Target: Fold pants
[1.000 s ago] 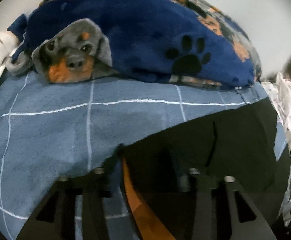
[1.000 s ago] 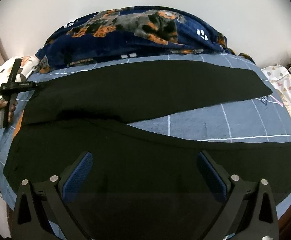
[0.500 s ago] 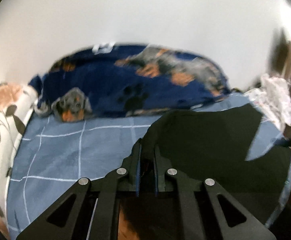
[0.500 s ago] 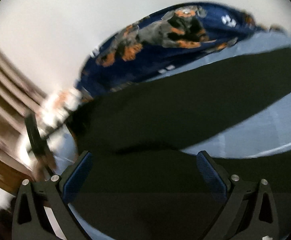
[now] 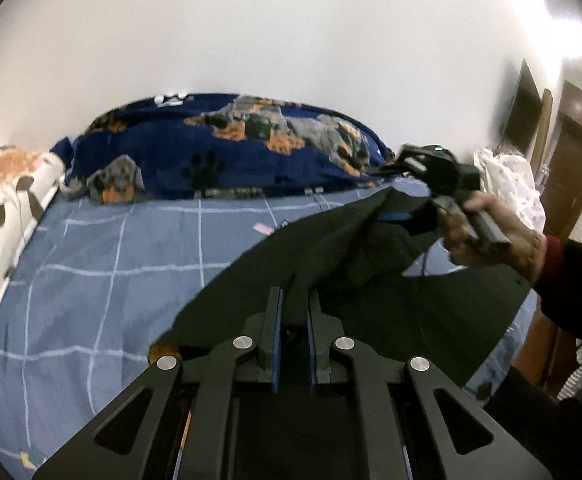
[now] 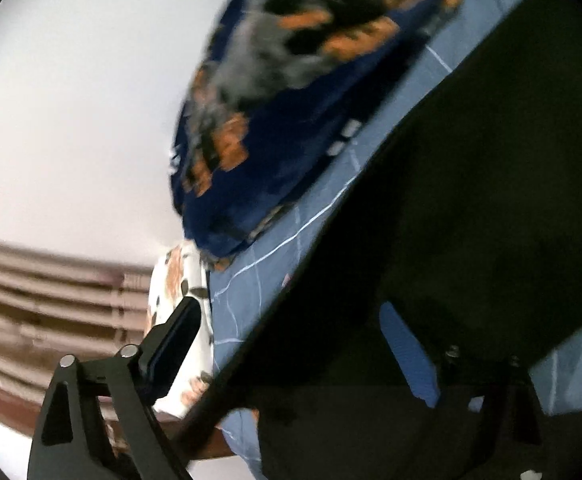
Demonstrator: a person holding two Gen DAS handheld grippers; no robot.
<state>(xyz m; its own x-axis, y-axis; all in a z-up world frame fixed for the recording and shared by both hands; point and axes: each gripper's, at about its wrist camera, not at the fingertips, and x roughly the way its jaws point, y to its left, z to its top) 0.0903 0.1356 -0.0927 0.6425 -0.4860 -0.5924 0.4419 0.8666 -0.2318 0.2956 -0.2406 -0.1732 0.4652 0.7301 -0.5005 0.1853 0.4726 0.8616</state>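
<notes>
Pants (image 5: 371, 280) half-lifted off bed (image 5: 111, 280), left gripper (image 5: 293, 300) jaws clenched on fabric edge, right gripper (image 6: 291, 344) jaws just closing over cloth, not yet pinching; best keep both edges taut, lay leg onto leg squarely.

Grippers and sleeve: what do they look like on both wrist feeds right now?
Left gripper: matte black angular frame, silver screws, blue-padded fingers. Right gripper: same black frame, blue pads; its body shows a green light and a dark cable. Sleeve: dark, with a red cuff.
</notes>
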